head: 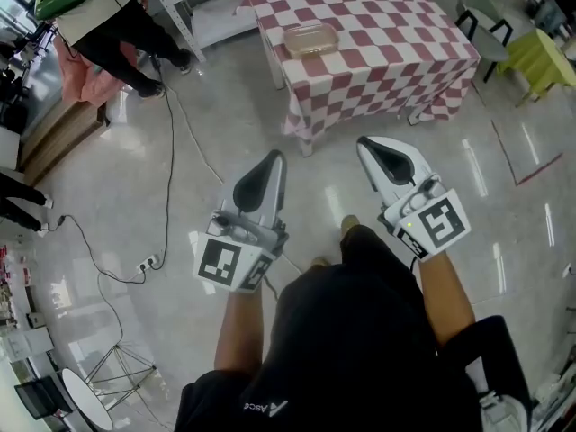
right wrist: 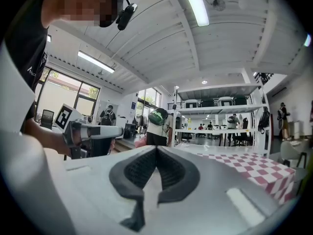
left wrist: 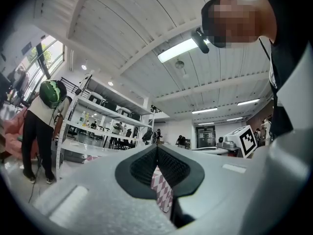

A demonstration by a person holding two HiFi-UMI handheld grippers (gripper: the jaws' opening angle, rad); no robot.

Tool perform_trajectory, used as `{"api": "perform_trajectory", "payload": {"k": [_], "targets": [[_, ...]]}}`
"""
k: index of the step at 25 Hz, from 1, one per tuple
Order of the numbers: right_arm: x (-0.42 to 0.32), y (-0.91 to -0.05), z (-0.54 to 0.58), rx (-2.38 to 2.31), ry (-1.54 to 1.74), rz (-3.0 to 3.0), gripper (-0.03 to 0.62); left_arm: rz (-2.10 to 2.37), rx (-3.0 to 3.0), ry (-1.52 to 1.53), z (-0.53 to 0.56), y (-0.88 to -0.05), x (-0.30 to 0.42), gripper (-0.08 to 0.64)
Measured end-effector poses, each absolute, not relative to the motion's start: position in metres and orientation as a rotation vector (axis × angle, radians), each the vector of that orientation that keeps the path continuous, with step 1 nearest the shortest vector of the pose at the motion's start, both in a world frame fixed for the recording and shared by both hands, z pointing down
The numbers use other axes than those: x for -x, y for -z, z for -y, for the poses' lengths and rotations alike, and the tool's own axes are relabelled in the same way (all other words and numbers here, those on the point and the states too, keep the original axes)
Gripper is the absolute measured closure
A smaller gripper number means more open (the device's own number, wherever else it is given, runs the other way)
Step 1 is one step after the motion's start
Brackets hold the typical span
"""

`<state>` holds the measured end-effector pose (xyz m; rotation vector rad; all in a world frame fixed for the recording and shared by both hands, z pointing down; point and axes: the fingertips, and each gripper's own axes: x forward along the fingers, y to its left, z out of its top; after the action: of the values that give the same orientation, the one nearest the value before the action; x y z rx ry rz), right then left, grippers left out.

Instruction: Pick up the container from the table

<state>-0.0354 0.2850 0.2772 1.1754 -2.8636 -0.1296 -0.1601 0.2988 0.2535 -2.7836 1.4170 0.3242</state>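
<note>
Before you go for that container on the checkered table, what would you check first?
1. Container visible on the checkered table: ok.
2. Left tool open for grasping: not ok, shut and empty.
3. Right tool open: not ok, shut and empty.
4. Container within reach: not ok, a stretch of floor lies between.
5. Walking path free: probably ok, the cable lies off to the left.
6. Container empty or filled: cannot tell.
</note>
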Motion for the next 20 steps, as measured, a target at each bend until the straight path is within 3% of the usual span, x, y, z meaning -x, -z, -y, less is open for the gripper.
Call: {"api": "perform_trajectory", "payload": {"k": [10, 20], "targets": [[0.036, -0.296, -0.184, -1.167, 0.115, 2.872, 0.589, -1.487, 2.817, -0.243, -0.199, -0.282, 0.172, 0.551], [0.001, -0.317, 0.017, -1.134, 0.149, 2.828, 0.589, -1.693, 2.84, -0.106, 0.01, -0.32, 0.154, 0.549]]}}
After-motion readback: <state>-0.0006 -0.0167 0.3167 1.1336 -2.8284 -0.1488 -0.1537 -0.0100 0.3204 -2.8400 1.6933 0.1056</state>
